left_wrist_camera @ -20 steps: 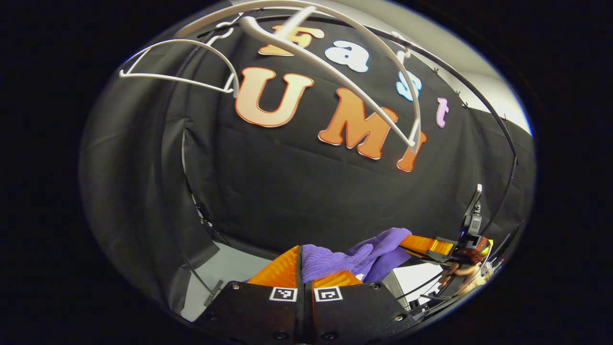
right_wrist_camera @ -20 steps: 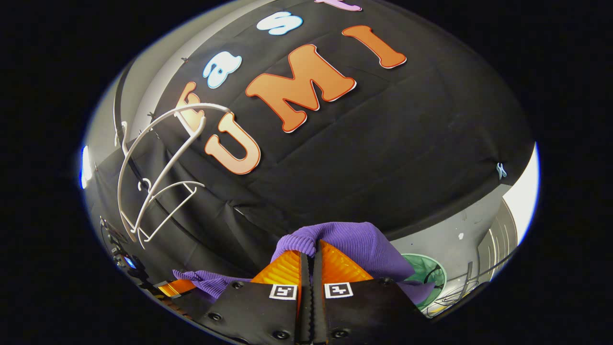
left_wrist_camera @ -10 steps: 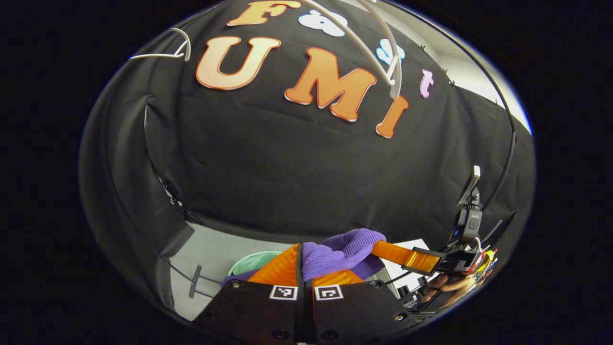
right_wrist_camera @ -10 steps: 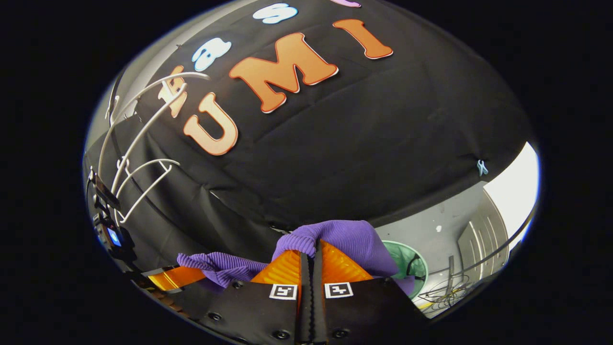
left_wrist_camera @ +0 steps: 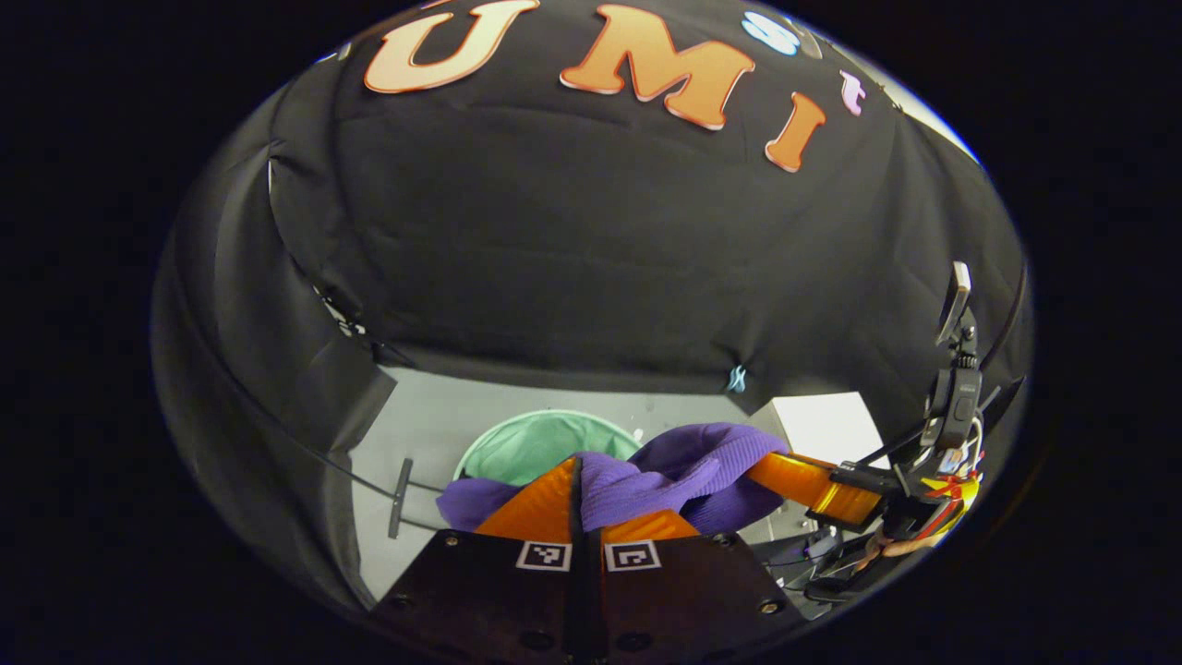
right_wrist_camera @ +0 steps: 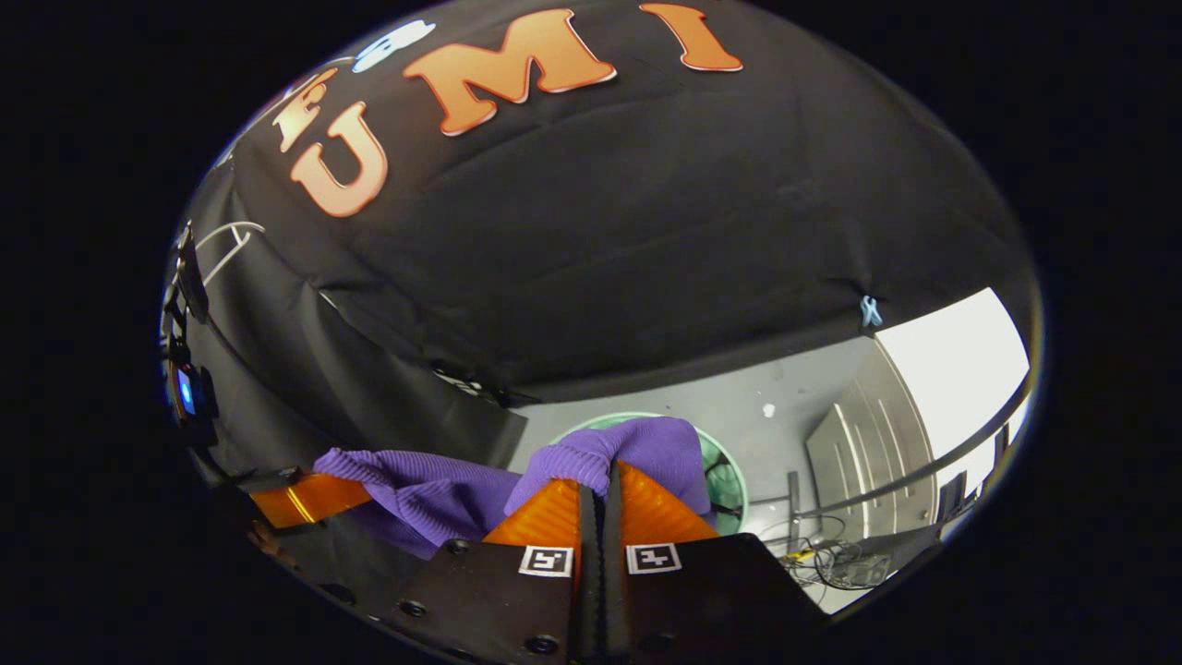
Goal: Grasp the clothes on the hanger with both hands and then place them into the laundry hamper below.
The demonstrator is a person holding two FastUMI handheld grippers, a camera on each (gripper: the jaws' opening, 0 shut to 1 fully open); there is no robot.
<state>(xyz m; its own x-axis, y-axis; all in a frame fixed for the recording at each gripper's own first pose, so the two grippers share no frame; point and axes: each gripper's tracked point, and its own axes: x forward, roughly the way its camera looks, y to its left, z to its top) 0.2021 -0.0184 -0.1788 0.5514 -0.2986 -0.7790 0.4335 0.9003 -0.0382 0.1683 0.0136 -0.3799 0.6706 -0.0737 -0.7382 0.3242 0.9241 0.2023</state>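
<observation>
**A:** Cloth (left_wrist_camera: 646,480) first: where is it on your feed?

**B:** Pinched in both claws. In the left gripper view, my left claw (left_wrist_camera: 584,494) has its fingers pressed together with a fold of the purple knit caught between them. The cloth bunches just past the tips and runs off to the right, into the right claw (left_wrist_camera: 799,480), which comes in from that side.

**A:** And the right gripper view?

**B:** Much alike. The right claw (right_wrist_camera: 605,480) is closed tight on a hump of the cloth (right_wrist_camera: 600,457), which rides over the tips. From there a band of it stretches left to the left claw (right_wrist_camera: 309,497), low at the edge.

**A:** So it hangs between the two?

**B:** Yes, slung between them, held up off the floor.

**A:** Where's the hamper?

**B:** Beyond the cloth and lower. In the left gripper view I see its green round rim (left_wrist_camera: 499,439) on the grey floor (left_wrist_camera: 416,416), partly hidden by the cloth. In the right gripper view the hamper (right_wrist_camera: 725,471) peeks out behind the hump, to its right.

**A:** Anything past that?

**B:** A white box (left_wrist_camera: 817,427) by the black wall, and some loose cables (right_wrist_camera: 831,554) on the floor at right.
</observation>
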